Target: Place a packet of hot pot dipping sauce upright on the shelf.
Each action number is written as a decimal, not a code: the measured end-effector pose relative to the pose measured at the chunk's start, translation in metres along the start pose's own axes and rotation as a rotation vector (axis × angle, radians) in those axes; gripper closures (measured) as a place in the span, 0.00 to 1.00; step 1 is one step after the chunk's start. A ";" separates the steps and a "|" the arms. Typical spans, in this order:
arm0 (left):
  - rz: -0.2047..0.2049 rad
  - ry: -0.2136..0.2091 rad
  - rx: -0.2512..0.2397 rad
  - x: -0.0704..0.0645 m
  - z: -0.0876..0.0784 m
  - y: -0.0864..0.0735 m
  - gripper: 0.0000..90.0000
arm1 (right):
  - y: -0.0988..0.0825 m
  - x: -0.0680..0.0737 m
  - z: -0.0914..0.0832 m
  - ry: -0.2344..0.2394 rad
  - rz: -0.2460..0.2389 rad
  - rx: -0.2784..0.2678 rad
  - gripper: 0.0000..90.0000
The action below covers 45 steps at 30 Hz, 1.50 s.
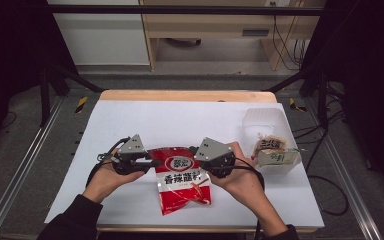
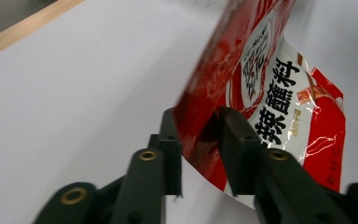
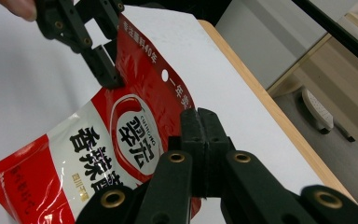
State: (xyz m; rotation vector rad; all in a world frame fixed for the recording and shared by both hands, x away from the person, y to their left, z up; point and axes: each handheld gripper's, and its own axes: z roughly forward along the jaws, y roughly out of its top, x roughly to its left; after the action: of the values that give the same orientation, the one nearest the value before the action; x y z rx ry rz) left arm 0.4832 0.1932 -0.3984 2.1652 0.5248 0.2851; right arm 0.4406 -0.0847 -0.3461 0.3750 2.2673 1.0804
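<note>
Red seasoning pouch (image 1: 182, 179), long axis toward the person, top corners pinched by both grippers' fingers.

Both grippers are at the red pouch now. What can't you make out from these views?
- Red-and-white foil seasoning pouch: small print too small in the high view; bottom cut off in the right gripper view.
- Left gripper: pad contact unclear, pouch edge blurred.
- Clear plastic tub: contents too small to identify.

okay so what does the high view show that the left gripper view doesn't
High view alone: the clear plastic tub of wrapped snacks at the table's right, both hands, and the right gripper clamped on the red seasoning packet's top corner.

Left gripper view alone: a close look at the packet's edge between the left gripper's black jaws.

Both: the packet and the white tabletop.
</note>
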 end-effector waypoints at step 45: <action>0.179 -0.033 -0.081 -0.014 -0.044 0.033 0.91 | 0.006 -0.023 -0.001 0.245 -0.023 0.201 0.99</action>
State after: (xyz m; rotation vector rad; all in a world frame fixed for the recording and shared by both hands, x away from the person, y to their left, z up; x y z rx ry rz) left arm 0.4626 0.1994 -0.3459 2.1372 0.2965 0.3614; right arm 0.4576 -0.0923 -0.3316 0.3104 2.6013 0.9324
